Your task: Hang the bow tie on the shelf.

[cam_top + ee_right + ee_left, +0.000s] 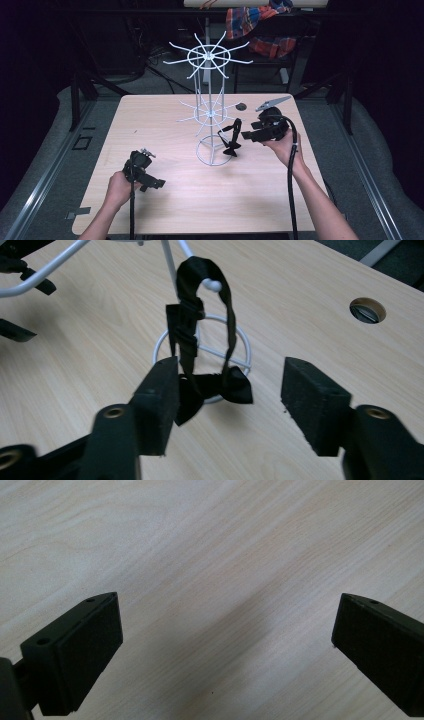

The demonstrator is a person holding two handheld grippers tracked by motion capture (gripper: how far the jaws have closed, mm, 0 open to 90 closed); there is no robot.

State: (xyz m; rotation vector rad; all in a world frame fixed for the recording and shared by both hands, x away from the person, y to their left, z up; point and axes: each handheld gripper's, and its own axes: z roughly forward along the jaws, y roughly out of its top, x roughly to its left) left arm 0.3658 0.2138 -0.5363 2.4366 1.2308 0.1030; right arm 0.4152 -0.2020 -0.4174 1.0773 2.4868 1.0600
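Observation:
A white wire display rack (210, 95) with two tiers of radiating hooks stands mid-table. A black bow tie (232, 140) hangs by its strap from a ball-tipped hook (214, 285) of the lower tier; the bow (215, 389) dangles over the rack's ring base (240, 340). My right gripper (246, 135) is just right of the tie, open, its jaws on either side of the bow without closing on it. My left gripper (150, 182) rests low at the front left, open over bare wood, with its pads (92, 650) wide apart.
The light wooden table (165, 200) has a round cable hole (241, 106) behind the rack. Dark floor and frame legs surround the table, and a plaid cloth (260, 25) lies on furniture at the back.

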